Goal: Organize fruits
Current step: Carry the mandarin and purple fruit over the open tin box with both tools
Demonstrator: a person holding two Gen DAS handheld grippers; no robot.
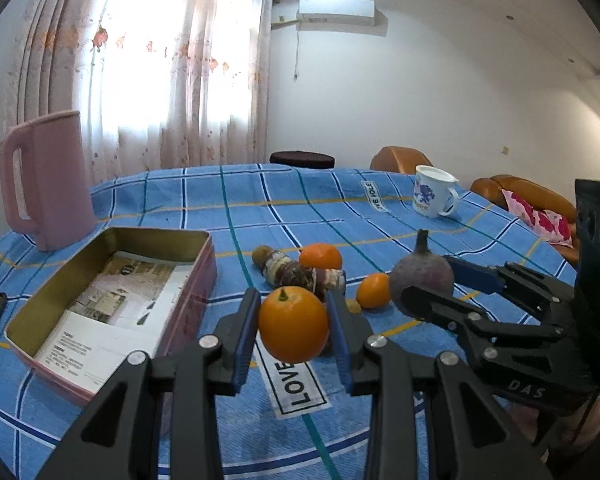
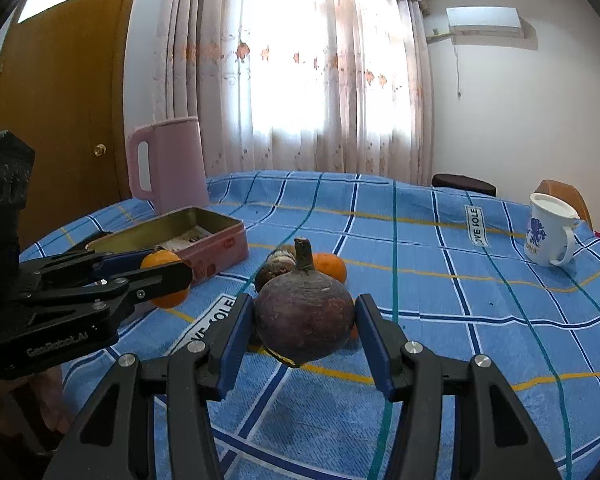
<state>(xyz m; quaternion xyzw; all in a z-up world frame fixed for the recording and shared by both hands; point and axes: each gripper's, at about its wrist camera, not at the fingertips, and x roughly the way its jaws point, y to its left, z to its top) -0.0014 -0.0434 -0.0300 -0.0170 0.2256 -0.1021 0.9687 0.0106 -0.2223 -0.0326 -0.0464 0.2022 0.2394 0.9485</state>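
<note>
Between the blue pads of the left tongs [image 1: 293, 322] an orange [image 1: 293, 324] is clenched and seems to hang clear of the tabletop [image 1: 380, 216], probably so it can be carried leftward to the open pink tin [image 1: 188, 280] just beside it. The tin lies with its lid off and printed papers on its floor, which makes it the likely place for the fruit. To the right, the right tongs [image 2: 304, 328] grasp a dark purple bulb with a stubby stem, a beetroot [image 2: 305, 318] by its look, pinched at its widest part so that it cannot roll. It appears raised off the blue checked cloth, though its underside is partly hidden.

Behind both, loose on the cloth, lie a small orange [image 1: 373, 291], a larger orange [image 1: 321, 257] and a banded brown and purple root [image 1: 296, 273], bunched together and not yet sorted. Further back stand a pink jug [image 1: 48, 180] by the tin and a white printed mug [image 1: 434, 191], well apart from the fruit.
</note>
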